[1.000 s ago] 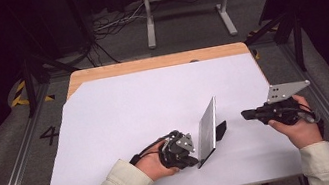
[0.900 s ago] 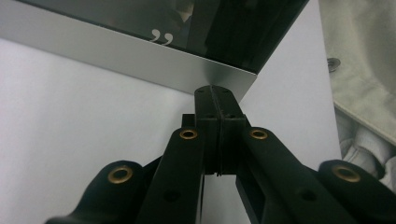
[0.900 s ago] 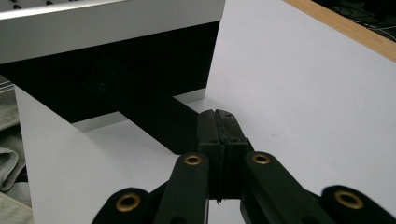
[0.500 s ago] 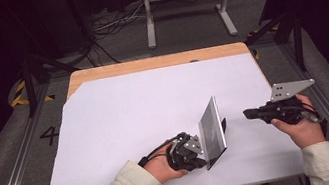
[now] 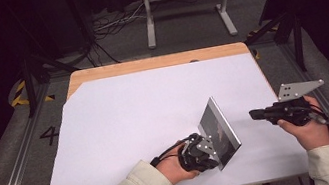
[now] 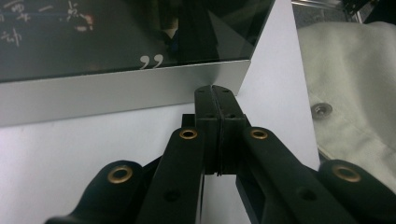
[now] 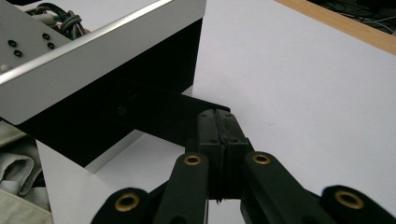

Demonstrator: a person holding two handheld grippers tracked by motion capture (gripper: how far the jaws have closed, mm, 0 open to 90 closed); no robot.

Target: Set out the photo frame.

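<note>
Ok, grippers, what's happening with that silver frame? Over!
Left gripper shut, tips at the frame's silver edge. Right gripper shut, beside the frame. Frame stands tilted on the white sheet. Nothing in the way.

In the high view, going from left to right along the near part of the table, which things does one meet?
Left gripper → tilted silver-framed panel → right gripper → grey three-cornered plate.

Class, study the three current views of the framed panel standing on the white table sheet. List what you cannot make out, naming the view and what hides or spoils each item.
- High view: where the left gripper meets the framed panel; too small, and the panel hides it.
- Left gripper view: the panel's white lettering; cut off by the top edge, dimmed by reflections.
- Right gripper view: the panel's front face; it is turned away.
- Right gripper view: whether the right gripper touches the black stand; too dark.
</note>
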